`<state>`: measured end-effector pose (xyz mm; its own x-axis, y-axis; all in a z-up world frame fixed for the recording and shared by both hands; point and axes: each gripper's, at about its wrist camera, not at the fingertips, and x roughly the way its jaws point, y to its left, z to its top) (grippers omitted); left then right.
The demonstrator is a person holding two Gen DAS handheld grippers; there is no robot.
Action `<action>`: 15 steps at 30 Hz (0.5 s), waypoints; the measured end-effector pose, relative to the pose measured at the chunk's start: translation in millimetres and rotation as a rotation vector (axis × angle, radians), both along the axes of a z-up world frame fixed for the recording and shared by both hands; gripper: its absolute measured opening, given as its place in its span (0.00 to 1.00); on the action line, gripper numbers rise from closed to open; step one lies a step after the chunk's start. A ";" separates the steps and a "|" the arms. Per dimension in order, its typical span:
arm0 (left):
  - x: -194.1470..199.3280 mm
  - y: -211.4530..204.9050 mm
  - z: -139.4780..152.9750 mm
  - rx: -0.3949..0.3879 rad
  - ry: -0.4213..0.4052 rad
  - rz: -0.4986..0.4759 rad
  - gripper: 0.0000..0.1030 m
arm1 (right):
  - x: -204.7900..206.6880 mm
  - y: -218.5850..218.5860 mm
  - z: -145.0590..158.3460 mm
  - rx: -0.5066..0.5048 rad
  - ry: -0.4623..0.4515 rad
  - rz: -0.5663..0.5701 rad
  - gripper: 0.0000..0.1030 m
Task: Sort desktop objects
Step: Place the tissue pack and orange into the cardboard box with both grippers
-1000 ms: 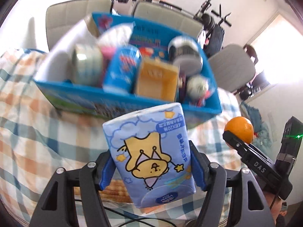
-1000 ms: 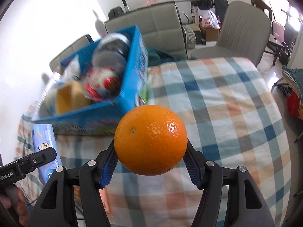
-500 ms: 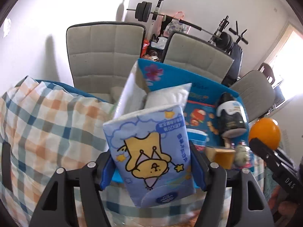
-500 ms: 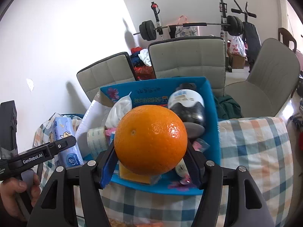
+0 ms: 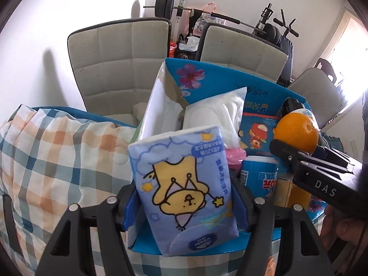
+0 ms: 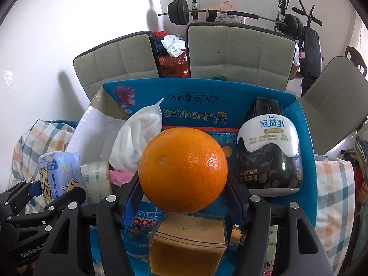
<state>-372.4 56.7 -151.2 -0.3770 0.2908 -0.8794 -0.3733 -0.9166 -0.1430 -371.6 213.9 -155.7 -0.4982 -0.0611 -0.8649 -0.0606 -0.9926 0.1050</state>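
My left gripper (image 5: 186,204) is shut on a pale blue tissue pack (image 5: 184,181) printed with a yellow bear, held above the left end of the blue cardboard box (image 5: 230,78). An orange (image 6: 182,170) sits between the pads of my right gripper (image 6: 182,193), which is shut on it over the middle of the box (image 6: 306,138). In the left wrist view the orange (image 5: 296,133) and the right gripper's black body show at the right. The tissue pack (image 6: 59,174) shows at the left of the right wrist view.
The box holds a black and white bottle (image 6: 269,151), a tape roll (image 6: 96,181), a white bag (image 6: 140,142), a blue can (image 5: 260,174) and a tan carton (image 6: 188,243). It stands on a checked tablecloth (image 5: 57,156). Grey chairs (image 6: 239,53) and a barbell rack stand behind.
Both grippers have moved from in front of the box to above it, each still holding its object. The box's inside now fills the lower half of both views.
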 end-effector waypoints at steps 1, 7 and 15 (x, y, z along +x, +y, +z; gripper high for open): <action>-0.7 0.3 -1.4 0.001 -0.003 -0.001 0.66 | -0.2 -0.5 -2.7 0.003 -0.006 -0.002 0.64; -2.5 0.4 -7.3 0.007 -0.005 -0.010 0.65 | -1.0 5.8 -9.5 0.006 -0.024 -0.035 0.64; -2.5 -1.3 -9.4 0.012 -0.019 -0.009 0.65 | -2.4 17.8 -14.8 -0.034 -0.050 -0.076 0.65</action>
<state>-374.9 55.4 -160.6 -0.3576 0.3048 -0.8827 -0.3788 -0.9113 -0.1612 -373.9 231.7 -170.5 -0.4583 -0.0544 -0.8871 -0.1412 -0.9810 0.1332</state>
